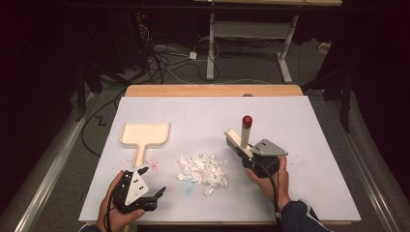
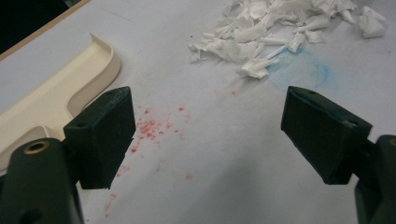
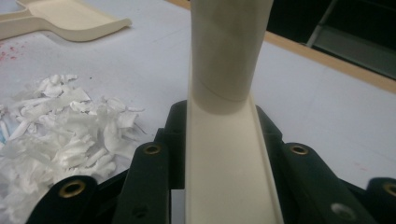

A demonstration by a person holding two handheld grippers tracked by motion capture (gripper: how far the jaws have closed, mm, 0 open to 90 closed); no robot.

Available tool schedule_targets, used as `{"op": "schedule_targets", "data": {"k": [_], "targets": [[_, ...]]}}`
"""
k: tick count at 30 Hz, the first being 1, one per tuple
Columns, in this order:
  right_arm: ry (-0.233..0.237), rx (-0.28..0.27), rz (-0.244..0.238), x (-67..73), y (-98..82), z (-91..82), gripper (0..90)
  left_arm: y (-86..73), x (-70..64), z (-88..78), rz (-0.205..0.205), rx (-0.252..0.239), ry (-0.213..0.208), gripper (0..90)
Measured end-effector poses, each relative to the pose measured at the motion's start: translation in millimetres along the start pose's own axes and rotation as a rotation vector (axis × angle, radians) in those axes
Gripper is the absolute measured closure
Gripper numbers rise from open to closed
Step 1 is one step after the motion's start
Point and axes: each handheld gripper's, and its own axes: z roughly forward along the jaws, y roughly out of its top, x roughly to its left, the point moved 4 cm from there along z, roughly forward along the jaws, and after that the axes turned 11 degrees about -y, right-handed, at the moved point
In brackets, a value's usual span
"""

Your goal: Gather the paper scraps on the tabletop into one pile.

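Observation:
A cream dustpan [image 1: 145, 134] lies flat at the table's left, its handle toward me; its rim [image 2: 46, 98] shows in the left gripper view. White paper scraps [image 1: 203, 169] are heaped mid-table. My left gripper [image 1: 153, 181] rests near the front left edge, open and empty, jaws [image 2: 205, 135] wide above red specks. My right gripper [image 1: 244, 154] is to the right of the scraps, shut on a cream brush [image 1: 245, 133] with an upright handle and a red cap. In the right gripper view the brush [image 3: 224, 60] sits between the jaws [image 3: 224, 140], with the scraps [image 3: 60, 126] to the left.
A white sheet [image 1: 300, 125] covers the table, with a wooden edge [image 1: 212, 90] at the far side. Red specks [image 2: 149, 126] and a blue smudge [image 2: 303, 70] mark the sheet. Cables and another table's legs [image 1: 211, 48] stand on the floor beyond.

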Motion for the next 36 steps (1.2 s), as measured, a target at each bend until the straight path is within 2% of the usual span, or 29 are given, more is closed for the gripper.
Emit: {"op": "schedule_targets", "data": {"k": [2,5,8,9,12,15,19,22,24,26,28,31,32,34,36], "targets": [[0.016,0.011,-0.029,10.3,-3.4,11.5,68.1,-0.2,-0.2,-0.4,0.0,-0.002,0.001,17.0],[0.065,-0.009,-0.09,29.3,-0.8,16.2,68.0,-1.5,0.3,-1.5,-0.003,0.0,0.001,17.0],[0.127,-0.014,-0.088,46.8,0.9,15.8,67.8,-2.0,0.3,-1.6,-0.005,0.0,0.001,17.0],[0.14,-0.018,-0.101,51.9,2.0,14.7,67.7,-2.0,0.1,-1.6,-0.004,0.0,0.0,17.0],[0.172,-0.025,-0.101,61.1,6.9,11.1,68.0,-1.5,-0.1,-1.0,-0.004,0.001,0.002,17.0],[0.19,-0.047,-0.106,63.1,12.4,7.7,68.1,-1.0,-0.2,-0.4,-0.004,0.003,0.0,17.0],[0.146,-0.07,-0.092,54.0,20.8,4.3,68.1,-1.2,1.5,-2.2,-0.016,-0.01,0.008,17.0],[0.135,-0.091,-0.068,50.3,29.4,-3.1,68.0,-1.2,4.0,-6.6,-0.024,-0.024,0.028,17.0],[0.18,-0.105,-0.021,54.9,39.5,-13.2,68.1,-0.7,7.1,-11.1,-0.032,-0.045,0.048,17.0],[0.221,-0.138,0.014,66.5,51.3,-24.5,68.0,-1.5,9.0,-14.3,-0.059,-0.061,0.059,17.0],[0.274,-0.156,0.05,84.1,58.7,-31.0,68.0,-2.2,10.6,-17.2,-0.062,-0.068,0.079,17.0],[0.332,-0.149,0.108,116.7,53.5,-29.5,68.0,-4.0,13.5,-23.5,-0.08,-0.091,0.104,17.0],[0.343,-0.138,0.112,128.3,49.3,-27.2,68.0,-5.2,14.6,-25.5,-0.09,-0.101,0.107,17.0],[0.394,-0.094,0.112,150.0,41.0,-20.7,68.1,-7.4,17.1,-27.5,-0.106,-0.109,0.106,17.0],[0.404,-0.068,0.083,166.2,35.1,-15.7,68.1,-8.2,18.1,-27.4,-0.112,-0.111,0.101,17.0]]}}
